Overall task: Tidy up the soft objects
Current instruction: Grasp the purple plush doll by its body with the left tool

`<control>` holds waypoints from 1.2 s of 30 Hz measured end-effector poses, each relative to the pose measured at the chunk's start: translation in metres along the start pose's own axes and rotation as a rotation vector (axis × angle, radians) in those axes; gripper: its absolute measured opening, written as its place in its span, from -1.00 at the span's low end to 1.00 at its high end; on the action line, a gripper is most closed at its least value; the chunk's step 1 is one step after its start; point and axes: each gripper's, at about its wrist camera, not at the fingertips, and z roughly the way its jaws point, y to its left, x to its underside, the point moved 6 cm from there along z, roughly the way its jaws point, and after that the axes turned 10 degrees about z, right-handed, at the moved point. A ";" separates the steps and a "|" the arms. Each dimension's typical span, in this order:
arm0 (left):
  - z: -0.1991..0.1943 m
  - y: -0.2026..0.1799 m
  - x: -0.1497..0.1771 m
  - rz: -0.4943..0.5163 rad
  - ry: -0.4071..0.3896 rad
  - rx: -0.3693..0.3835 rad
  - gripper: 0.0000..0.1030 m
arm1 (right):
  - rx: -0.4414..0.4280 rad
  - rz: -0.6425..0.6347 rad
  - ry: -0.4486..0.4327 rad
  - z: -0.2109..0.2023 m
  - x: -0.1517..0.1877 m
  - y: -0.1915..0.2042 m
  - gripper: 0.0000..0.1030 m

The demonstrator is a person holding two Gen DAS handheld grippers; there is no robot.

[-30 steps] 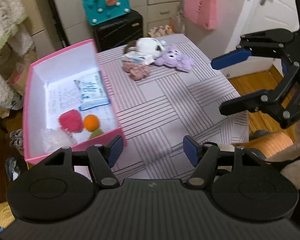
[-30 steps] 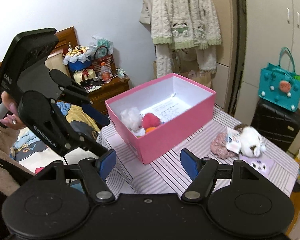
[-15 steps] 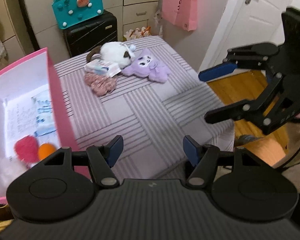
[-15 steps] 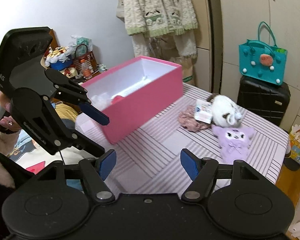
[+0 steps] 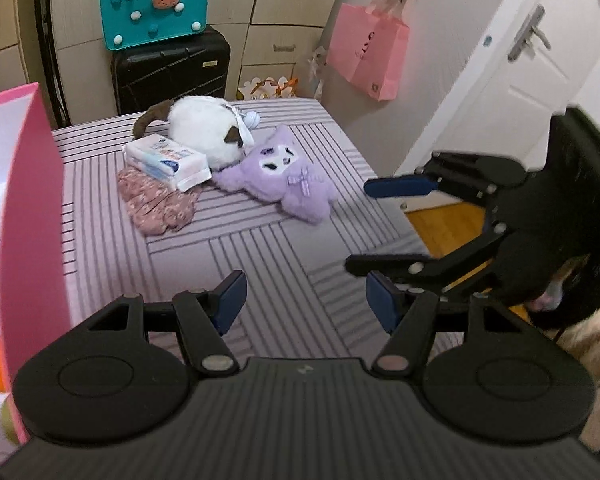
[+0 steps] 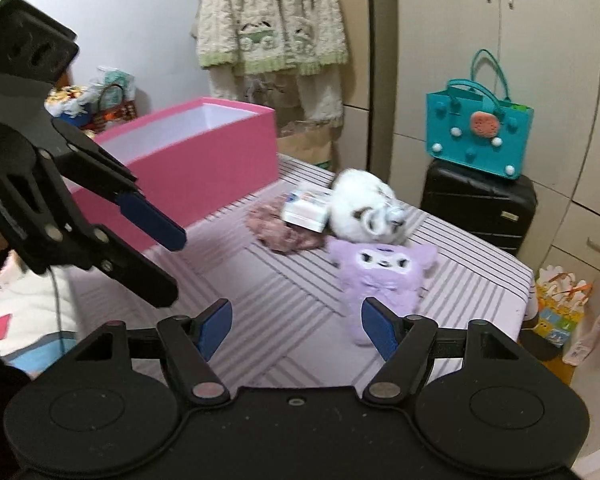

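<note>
On the desk (image 5: 260, 248) we see the box (image 5: 32, 216) at frame left, plush toys (image 5: 276, 176) clustered upper centre.

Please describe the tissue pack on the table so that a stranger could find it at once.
Look at the striped table, at the far cluster of soft things beside the pink box. The tissue pack lies on the pink floral cloth, against the white plush. It alone is flat, rectangular and wrapped in printed plastic.

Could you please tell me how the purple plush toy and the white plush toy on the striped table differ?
The purple plush toy lies flat, face up, limbs spread; the white plush toy is rounded and curled, with brown patches. The white one touches the tissue pack; the purple one does not. Both lie outside the pink box.
</note>
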 end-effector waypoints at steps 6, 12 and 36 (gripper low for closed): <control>0.029 0.010 -0.014 -0.061 -0.039 0.013 0.26 | 0.065 -0.015 -0.008 0.026 0.008 -0.026 0.49; 0.063 0.016 -0.026 -0.135 -0.069 0.025 0.26 | 0.080 -0.004 -0.051 0.043 0.010 -0.050 0.49; 0.121 0.024 -0.032 -0.315 -0.103 -0.071 0.08 | 0.079 0.077 0.017 0.083 0.005 -0.064 0.05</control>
